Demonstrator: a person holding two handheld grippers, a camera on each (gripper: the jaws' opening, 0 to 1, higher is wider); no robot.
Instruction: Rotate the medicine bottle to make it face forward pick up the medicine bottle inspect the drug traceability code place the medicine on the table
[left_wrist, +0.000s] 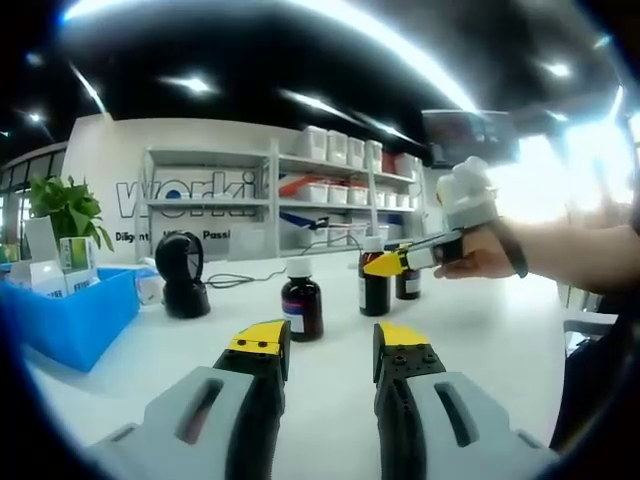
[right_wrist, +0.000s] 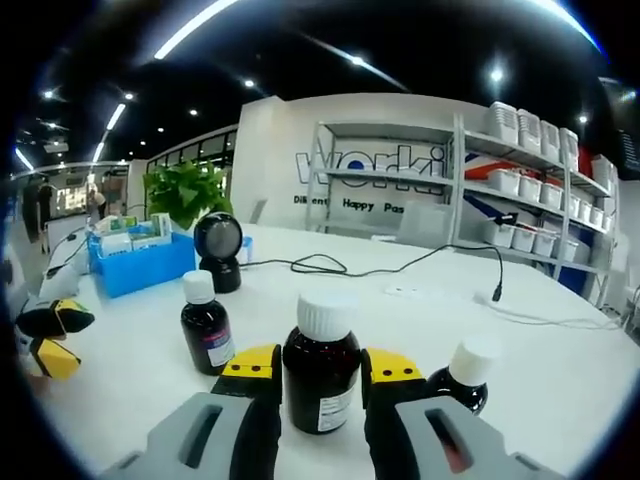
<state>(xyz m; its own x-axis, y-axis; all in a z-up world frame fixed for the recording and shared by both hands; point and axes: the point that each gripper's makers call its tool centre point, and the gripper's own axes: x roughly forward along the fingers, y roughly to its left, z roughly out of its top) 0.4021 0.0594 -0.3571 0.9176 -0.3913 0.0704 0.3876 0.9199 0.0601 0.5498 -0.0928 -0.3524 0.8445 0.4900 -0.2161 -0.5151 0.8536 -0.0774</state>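
Note:
A brown medicine bottle (right_wrist: 321, 370) with a white cap stands upright on the white table (right_wrist: 560, 350), and my right gripper (right_wrist: 322, 366) is shut on it, yellow pads against both sides. In the left gripper view this bottle (left_wrist: 373, 287) is mid-table, with the right gripper (left_wrist: 390, 263) reaching in from the right in a person's hand (left_wrist: 480, 255). A second bottle (left_wrist: 301, 303) stands just ahead of my left gripper (left_wrist: 330, 345), which is open and holds nothing. A third bottle (left_wrist: 407, 281) sits behind the held one. The left gripper (right_wrist: 45, 335) shows at the far left.
A black scanner on a stand (left_wrist: 183, 275) sits left of the bottles, its cable (right_wrist: 350, 268) trailing across the table. A blue bin (left_wrist: 70, 315) of boxes and a potted plant (left_wrist: 65, 205) are further left. White shelves (left_wrist: 330, 195) line the back wall.

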